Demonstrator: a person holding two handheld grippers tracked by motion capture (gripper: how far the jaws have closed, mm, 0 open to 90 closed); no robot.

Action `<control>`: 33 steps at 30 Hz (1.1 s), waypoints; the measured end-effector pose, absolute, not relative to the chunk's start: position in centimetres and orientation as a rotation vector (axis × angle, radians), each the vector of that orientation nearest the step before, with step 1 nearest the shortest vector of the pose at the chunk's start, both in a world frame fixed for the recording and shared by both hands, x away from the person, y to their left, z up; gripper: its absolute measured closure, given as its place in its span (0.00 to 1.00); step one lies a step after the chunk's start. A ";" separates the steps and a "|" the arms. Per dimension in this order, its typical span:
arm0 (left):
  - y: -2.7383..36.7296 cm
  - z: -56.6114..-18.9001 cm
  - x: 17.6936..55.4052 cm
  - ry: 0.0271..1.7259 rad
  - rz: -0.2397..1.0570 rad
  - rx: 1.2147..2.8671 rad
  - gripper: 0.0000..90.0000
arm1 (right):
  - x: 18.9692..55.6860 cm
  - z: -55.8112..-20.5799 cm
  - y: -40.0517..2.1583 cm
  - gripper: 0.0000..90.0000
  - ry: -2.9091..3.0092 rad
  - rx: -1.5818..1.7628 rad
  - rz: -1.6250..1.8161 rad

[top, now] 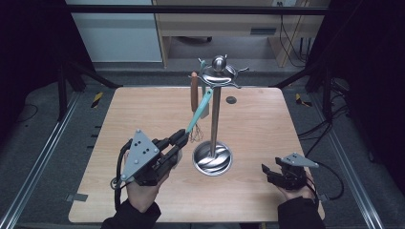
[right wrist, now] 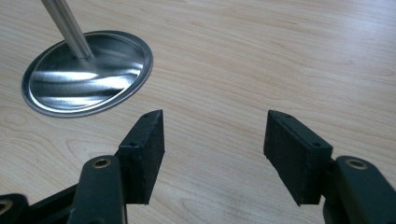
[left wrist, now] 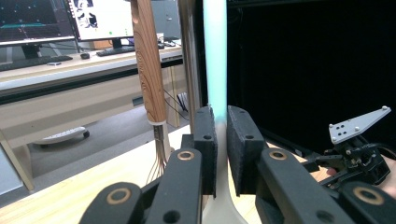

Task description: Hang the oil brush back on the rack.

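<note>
Left tongs (top: 180,138) are clamped on the teal handle (left wrist: 215,60) of a utensil whose top reaches the rack (top: 214,114) hooks; right tongs (right wrist: 214,156) rest apart on the table (top: 258,119), idle. Risks, as I judge them: a tilted pull could drag the handle against the pole and tip the rack, or knock the wooden whisk (top: 194,90) hanging just beside, or the loop could snag on its hook

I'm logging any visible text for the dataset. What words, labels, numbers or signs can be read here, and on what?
No text can be read.
Monitors behind the desk in the left gripper view: graphics and marks on the screens, too blurred to read.
Wooden whisk handle: a faint vertical imprint, too blurred to read.
Grey plate on the left claw: holes, no lettering.
</note>
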State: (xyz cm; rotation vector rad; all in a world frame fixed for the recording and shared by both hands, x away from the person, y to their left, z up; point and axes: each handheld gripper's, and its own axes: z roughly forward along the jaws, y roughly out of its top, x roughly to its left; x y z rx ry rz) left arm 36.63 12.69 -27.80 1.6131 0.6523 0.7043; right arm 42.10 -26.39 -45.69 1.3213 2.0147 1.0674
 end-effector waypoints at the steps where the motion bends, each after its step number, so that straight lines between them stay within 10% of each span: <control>1: 12.6 -27.8 36.7 0.655 0.705 1.615 0.91 | 42.1 -45.7 -26.4 0.42 2.015 1.319 1.067; 33: 9.6 -29.5 39.6 0.703 0.743 1.638 0.91 | 42.2 -45.7 -26.3 0.42 2.021 1.317 1.068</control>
